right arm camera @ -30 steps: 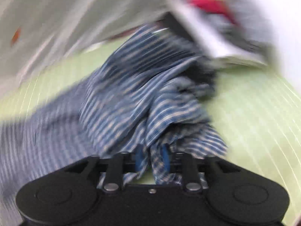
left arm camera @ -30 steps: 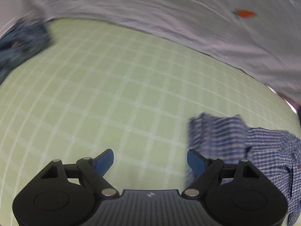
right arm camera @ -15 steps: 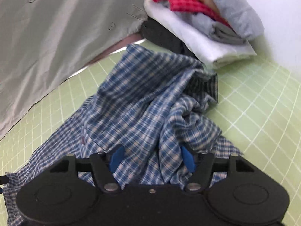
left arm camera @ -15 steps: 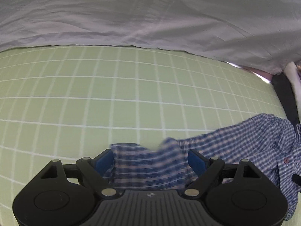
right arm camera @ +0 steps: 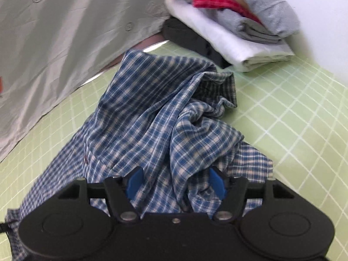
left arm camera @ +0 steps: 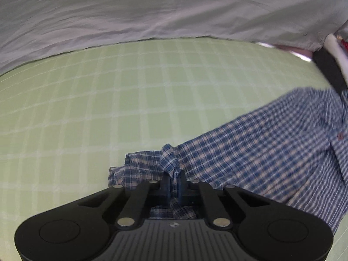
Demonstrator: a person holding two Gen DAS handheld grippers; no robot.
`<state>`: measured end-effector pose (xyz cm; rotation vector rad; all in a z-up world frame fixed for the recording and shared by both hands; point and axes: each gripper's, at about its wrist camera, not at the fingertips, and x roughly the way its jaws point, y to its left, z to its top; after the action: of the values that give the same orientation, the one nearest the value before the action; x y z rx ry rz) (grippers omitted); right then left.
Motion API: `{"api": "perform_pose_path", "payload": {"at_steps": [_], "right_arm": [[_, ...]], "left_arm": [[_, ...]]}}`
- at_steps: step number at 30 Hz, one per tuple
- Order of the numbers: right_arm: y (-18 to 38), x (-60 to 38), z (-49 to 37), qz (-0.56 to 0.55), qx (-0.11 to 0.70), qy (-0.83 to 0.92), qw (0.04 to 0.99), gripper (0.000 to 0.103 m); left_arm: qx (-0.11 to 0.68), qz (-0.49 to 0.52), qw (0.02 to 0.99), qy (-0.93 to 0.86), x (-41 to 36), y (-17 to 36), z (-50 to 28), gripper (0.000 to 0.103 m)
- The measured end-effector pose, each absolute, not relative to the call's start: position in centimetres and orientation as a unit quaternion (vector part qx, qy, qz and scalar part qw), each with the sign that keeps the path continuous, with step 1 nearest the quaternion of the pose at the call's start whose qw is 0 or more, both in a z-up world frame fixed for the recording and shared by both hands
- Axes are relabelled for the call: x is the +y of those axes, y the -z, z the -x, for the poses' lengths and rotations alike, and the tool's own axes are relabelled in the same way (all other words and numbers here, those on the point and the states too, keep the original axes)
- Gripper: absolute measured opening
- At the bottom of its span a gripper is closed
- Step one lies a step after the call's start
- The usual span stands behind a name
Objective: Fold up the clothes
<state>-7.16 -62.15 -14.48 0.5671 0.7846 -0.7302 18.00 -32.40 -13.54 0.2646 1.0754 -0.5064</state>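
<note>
Since the frame half a second back, the left gripper point(left arm camera: 173, 183) has been closing, and its blue pads are now pinching a bunched fold of the blue checked shirt point(left arm camera: 261, 152) near one loose end, low in the middle of the left wrist view. Before that the same pads were standing wide on either side of the cloth. From the pinch the shirt is stretching off to the right edge of the frame, where it is cut off; a small dark red button point(left arm camera: 339, 135) is just showing there, blurred. Part of the cloth is slipping behind the black gripper body and cannot be followed.

On the other side, the right gripper point(right arm camera: 175, 181) is standing fairly wide, its jaws having opened a second ago and since held steady. A crumpled heap of the shirt point(right arm camera: 156, 117) is sitting between its blue pads point(right arm camera: 134, 181), and the fabric is hiding the inner pad faces, so whether they are pressing on it is hard to tell; the cloth looks loose.

Under everything is lying a green gridded mat point(left arm camera: 108, 100). Along the top of both views a pale grey cloth point(left arm camera: 152, 8) is filling the frame, its extent cut off. At the upper right of the right wrist view a stack of folded clothes point(right arm camera: 243, 26) is resting, white, grey and red, on something black that is mostly hidden.
</note>
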Motion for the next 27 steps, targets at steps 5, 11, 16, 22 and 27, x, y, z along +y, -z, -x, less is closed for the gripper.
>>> {"api": "perform_pose_path", "payload": {"at_steps": [5,11,16,22,27], "right_arm": [[14.4,-60.2,5.1,-0.257,0.376,0.283,0.844,0.067],[12.5,-55.7,1.8,-0.206,0.356,0.219,0.885,0.067],[11.0,-51.8,-0.5,-0.123,0.336,0.174,0.917,0.068],[12.2,-51.0,-2.4,-0.133,0.356,0.16,0.911,0.073],[13.5,-51.8,-2.0,-0.161,0.371,0.177,0.897,0.073]], "left_arm": [[0.527,-0.113,0.828,0.155,-23.9,13.3,-14.1,0.008],[0.546,-0.068,0.834,0.041,-16.1,13.0,-11.1,0.016],[0.512,-0.026,0.857,0.059,-15.7,10.3,-11.0,0.043],[0.486,-0.028,0.857,0.171,-20.8,9.6,-12.5,0.058],[0.505,-0.042,0.828,0.241,-24.6,11.3,-13.8,0.058]]}}
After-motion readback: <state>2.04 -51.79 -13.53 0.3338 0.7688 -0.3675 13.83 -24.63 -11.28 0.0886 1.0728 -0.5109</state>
